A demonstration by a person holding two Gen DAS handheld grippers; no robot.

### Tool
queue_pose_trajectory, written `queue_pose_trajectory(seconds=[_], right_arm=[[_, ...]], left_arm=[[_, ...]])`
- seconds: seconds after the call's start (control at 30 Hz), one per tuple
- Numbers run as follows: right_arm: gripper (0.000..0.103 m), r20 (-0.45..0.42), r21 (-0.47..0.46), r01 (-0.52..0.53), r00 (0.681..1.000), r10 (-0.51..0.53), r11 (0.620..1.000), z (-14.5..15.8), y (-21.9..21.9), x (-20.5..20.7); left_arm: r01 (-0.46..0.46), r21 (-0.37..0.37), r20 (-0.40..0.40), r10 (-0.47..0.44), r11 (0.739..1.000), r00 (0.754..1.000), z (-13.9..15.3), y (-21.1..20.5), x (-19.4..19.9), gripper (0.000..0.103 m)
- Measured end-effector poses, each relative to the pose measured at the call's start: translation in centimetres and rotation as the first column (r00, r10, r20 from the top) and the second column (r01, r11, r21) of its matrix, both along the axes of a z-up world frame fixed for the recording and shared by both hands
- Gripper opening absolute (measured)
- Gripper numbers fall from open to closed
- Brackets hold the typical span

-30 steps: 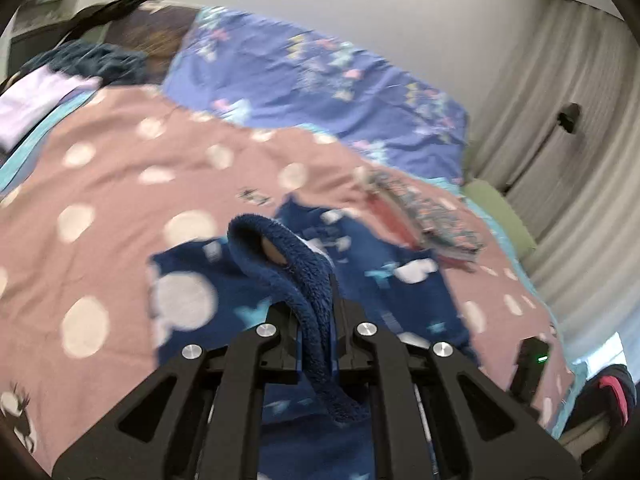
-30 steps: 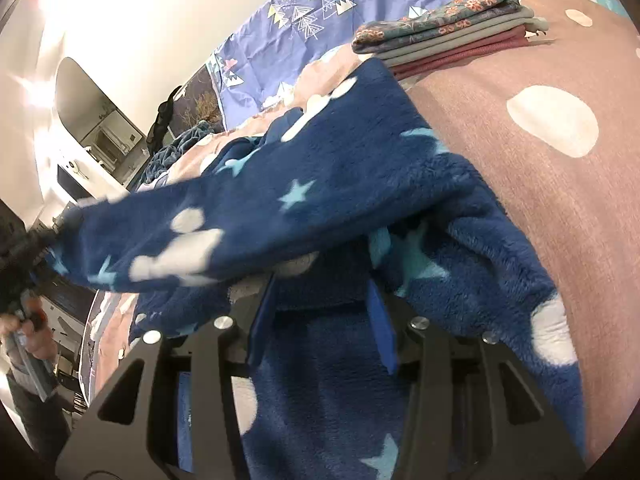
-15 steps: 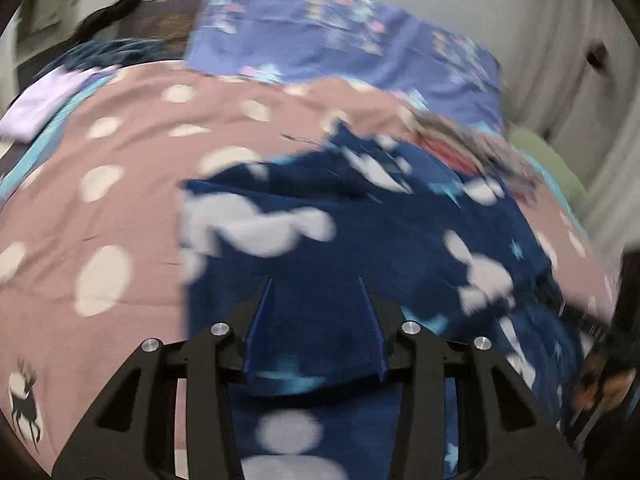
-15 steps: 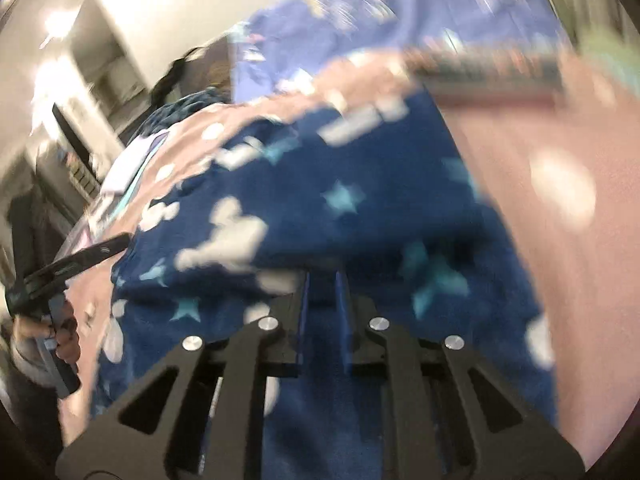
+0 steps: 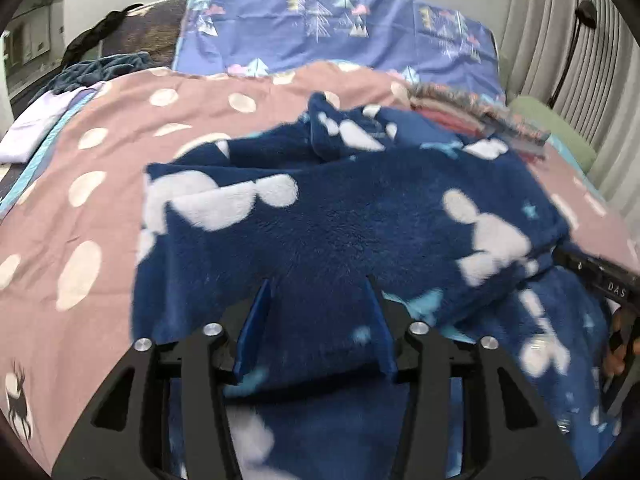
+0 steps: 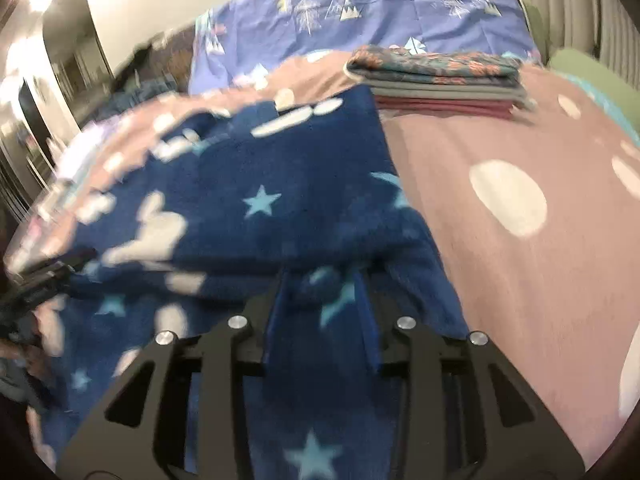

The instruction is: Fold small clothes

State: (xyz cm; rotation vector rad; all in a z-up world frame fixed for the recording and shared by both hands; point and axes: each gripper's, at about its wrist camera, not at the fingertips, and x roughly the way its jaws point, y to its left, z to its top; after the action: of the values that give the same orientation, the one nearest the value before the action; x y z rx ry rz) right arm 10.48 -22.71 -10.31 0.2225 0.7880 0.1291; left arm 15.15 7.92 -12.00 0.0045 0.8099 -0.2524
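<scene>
Navy fleece garment (image 5: 360,216) beneath both opening grippers' jaws

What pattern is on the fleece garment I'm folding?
Navy fleece with white rabbit-like shapes and light blue stars. The stars show best in the right wrist view.

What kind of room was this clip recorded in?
Most likely a bedroom: a bed with a pink spotted cover, a blue tree-print pillow at its head, and curtains beside it.
</scene>
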Motion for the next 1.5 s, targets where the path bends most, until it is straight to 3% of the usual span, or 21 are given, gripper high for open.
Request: queue_pose_trajectory(seconds=[0.03,0.1,0.2,0.37,0.63,0.77,0.9,1.1,1.27,1.5], right_arm=[[0.035,0.011,0.034,0.005,1.0,-0.006,0.999,0.3,-0.9,-1.0],[0.036,0.025,0.048,0.021,0.999,-0.022,0.999,0.8,-2.5,-2.5],[0.036,0.021,0.006,0.051,0.998,-0.051,0.999,1.0,-3.7,-4.1],[0.036,-0.038,0.046,0.103,0.994,-0.102,0.994,-0.1,-6.2,-6.3],[0.037,-0.059,0.061,0.074,0.996,-0.07,0.995,-0.3,-7.3,-10.3],[0.038,-0.071,0.062,0.052,0.996,-0.047,0.997,-0.7,-7.4,-13.0],[0.039,-0.077,0.107,0.036,0.997,-0.028,0.994,-1.0,-8.2,-16.2],[0.041,-0.1,0.179,-0.059,0.992,0.078,0.982,-2.1,-8.6,-21.7],[0.041,-0.089,0.235,-0.09,0.99,0.114,0.968,-2.4,-9.1,-24.8],[0.042,-0.094,0.384,-0.132,0.979,0.181,0.914,-3.1,-10.0,-26.9]], left_arm=[[0.013,-0.016,0.026,-0.012,1.0,1.0,0.8,0.3,-1.4,0.059],[0.021,0.001,0.065,-0.021,1.0,0.998,1.7,0.8,-3.2,0.06],[-0.007,0.037,0.077,0.004,0.999,0.997,2.0,1.9,-4.7,0.06],[-0.052,0.029,0.009,0.051,0.998,0.999,0.7,5.0,-7.5,0.06],[-0.017,0.013,-0.093,0.018,1.0,0.996,-2.4,7.2,-12.8,0.06],[-0.004,-0.051,-0.096,-0.001,0.999,0.995,-3.0,8.2,-15.9,0.06],[0.033,-0.161,-0.11,-0.052,0.986,0.993,-2.9,8.6,-18.4,0.06],[0.128,-0.162,-0.105,-0.146,0.978,0.984,-3.4,7.2,-22.6,0.06],[0.135,-0.229,-0.11,-0.164,0.964,0.98,-3.5,7.6,-24.7,0.058],[0.143,-0.333,-0.122,-0.193,0.932,0.974,-4.0,8.1,-26.8,0.054]])
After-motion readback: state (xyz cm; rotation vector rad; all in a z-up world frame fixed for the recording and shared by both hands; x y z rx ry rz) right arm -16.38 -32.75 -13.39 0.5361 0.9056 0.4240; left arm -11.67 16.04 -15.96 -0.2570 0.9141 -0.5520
